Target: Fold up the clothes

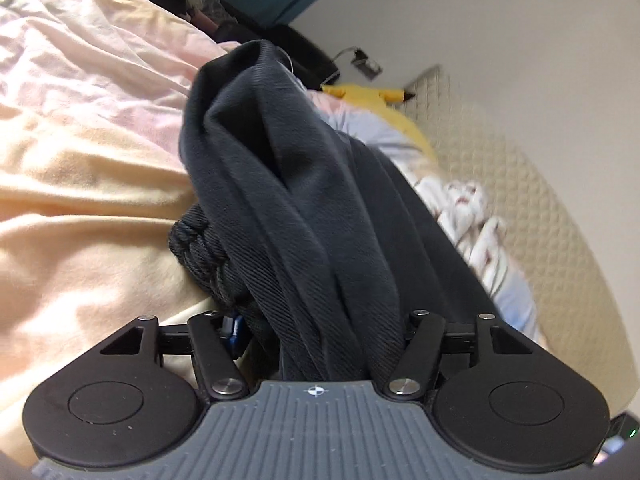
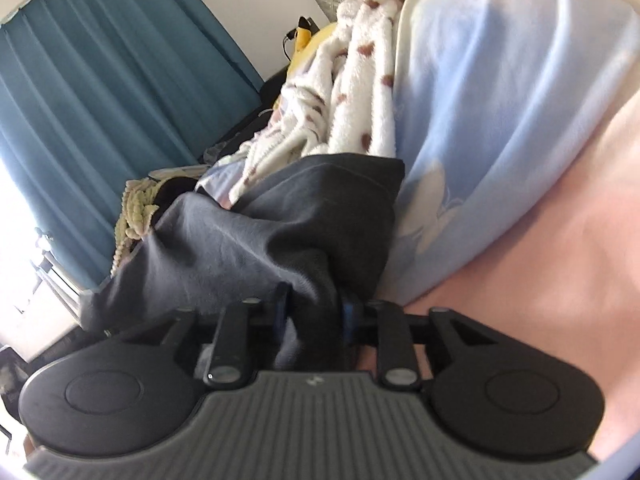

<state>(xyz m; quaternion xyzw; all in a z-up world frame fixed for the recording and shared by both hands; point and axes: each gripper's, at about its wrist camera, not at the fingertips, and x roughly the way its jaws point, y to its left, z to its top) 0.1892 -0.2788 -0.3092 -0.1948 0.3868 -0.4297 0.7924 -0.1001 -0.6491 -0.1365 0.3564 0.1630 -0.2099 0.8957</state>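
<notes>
Dark grey fabric point(image 1: 296, 200) filled the middle of the left wrist frame, bunched up over a peach and pink bed cover point(image 1: 80, 140), and ran down between the jaws of the left gripper point(image 1: 320, 328), which stood wide apart with no pad seen pressing on it. In the right wrist frame the same garment point(image 2: 248, 240) passed between the partly open jaws of the right gripper point(image 2: 314, 314); whether its blue pads point(image 2: 347, 316) pinched the cloth could not be told, and a pale blue blanket point(image 2: 480, 120) lay at upper right.

Right tongs point(image 2: 314, 312), dark garment point(image 2: 256, 240) between, seemingly loose
</notes>
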